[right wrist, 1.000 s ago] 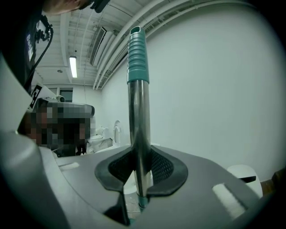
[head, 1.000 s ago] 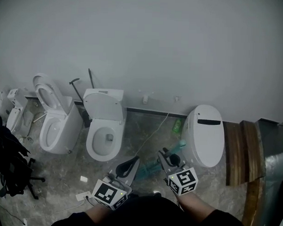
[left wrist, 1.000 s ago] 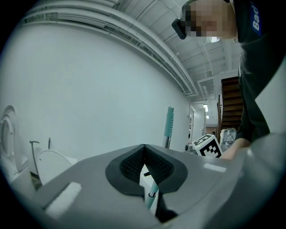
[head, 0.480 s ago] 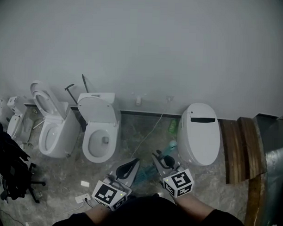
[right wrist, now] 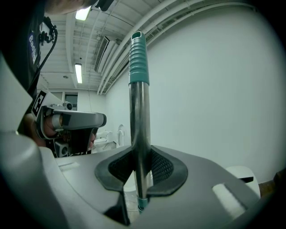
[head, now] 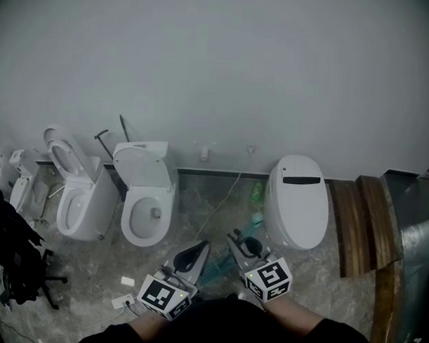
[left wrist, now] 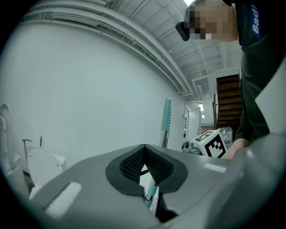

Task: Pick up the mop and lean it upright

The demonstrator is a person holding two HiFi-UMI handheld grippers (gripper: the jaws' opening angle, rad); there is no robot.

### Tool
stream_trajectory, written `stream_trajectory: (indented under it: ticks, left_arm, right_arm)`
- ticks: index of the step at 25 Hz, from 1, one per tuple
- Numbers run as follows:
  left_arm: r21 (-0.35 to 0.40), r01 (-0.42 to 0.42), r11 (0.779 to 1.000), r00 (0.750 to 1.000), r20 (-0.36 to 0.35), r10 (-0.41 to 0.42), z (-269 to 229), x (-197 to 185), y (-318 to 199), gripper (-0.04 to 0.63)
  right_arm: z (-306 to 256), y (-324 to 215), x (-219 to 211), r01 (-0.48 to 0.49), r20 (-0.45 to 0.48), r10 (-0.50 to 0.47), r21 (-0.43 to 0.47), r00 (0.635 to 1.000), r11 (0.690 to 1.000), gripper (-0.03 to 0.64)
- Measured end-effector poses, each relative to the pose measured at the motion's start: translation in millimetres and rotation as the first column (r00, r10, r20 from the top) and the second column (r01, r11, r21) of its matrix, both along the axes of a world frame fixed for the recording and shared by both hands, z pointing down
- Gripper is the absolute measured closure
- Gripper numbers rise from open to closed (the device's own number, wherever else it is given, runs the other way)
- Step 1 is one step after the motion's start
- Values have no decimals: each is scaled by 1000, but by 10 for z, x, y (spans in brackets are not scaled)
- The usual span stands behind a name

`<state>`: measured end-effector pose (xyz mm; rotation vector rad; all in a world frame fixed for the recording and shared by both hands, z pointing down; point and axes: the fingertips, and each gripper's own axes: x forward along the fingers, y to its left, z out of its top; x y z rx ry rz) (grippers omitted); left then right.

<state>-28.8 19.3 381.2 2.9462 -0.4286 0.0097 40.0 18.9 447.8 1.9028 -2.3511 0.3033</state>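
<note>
- While my right claw pinches the steel mop pole with ribbed teal grip, my left claw is pressed together, empty.
- Pole passes just beyond left claw's tips.
- Mop's lower end seemingly lies near closed white toilet; view dim.

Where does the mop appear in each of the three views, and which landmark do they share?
Head view: the mop, low centre, a teal streak between the left tongs and the right tongs.
Left gripper view: right of centre, upright beyond the shut left tongs, teal grip on top.
Right gripper view: centre, upright, clamped in the right tongs.
Shared landmark: the white wall.
</note>
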Motion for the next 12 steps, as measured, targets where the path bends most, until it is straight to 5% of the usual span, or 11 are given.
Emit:
stream_trajectory:
  ticks: [12]
  left_arm:
    - [26,-90,996,996,9,89,-93,518,395,580]
  right_arm:
    - [-104,504,478,-98,25,97,38,995,994,534]
